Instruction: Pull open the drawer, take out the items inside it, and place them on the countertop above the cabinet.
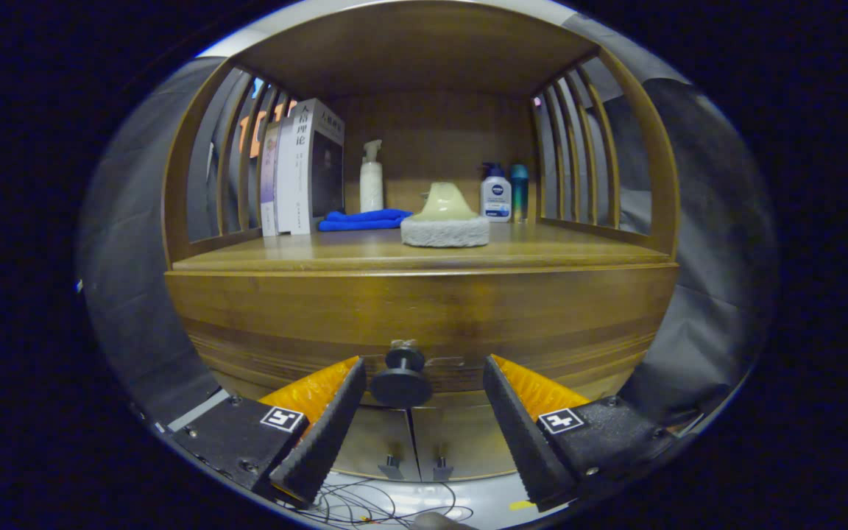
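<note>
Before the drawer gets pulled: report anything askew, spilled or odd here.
Nothing stands out. The drawer is shut, its knob between the open tool fingers, untouched. On the countertop, books, bottles and pad stand upright; the blue cloth lies folded.

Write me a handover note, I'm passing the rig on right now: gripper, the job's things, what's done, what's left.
Gripper: open, fingers either side of the drawer knob, not yet pressing on it.
Drawer: shut, so its contents are hidden.
Countertop: already carries books, a blue cloth, a spray bottle, a pale piece on a fluffy pad and two bottles.
Done: gripper lined up on the knob.
Left: close on the knob, pull the drawer open, lift the items out, set them on the countertop, probably on the bare front part.
</note>
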`<act>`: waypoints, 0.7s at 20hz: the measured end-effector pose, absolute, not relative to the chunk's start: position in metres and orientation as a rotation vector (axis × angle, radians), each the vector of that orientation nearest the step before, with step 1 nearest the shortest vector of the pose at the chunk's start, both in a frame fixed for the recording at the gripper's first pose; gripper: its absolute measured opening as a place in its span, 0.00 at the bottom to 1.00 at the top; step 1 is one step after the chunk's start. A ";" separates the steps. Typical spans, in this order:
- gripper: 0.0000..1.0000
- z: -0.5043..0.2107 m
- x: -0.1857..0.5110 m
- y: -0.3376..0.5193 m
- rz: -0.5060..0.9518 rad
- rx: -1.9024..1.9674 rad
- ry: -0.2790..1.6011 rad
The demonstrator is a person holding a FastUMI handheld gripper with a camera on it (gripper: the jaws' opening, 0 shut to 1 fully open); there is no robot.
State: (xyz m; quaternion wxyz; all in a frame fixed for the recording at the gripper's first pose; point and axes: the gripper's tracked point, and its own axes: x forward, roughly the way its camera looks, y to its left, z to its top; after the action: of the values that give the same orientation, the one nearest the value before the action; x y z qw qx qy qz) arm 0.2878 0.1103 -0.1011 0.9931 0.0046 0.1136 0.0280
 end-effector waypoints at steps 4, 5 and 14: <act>1.00 -0.083 0.233 0.077 0.058 0.014 0.205; 1.00 -0.078 0.216 0.070 0.058 0.027 0.196; 1.00 -0.017 0.092 0.023 0.041 -0.009 0.017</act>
State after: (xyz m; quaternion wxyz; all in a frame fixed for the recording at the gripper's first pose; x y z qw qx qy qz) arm 0.0915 0.0234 -0.0165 0.9997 -0.0046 0.0085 0.0207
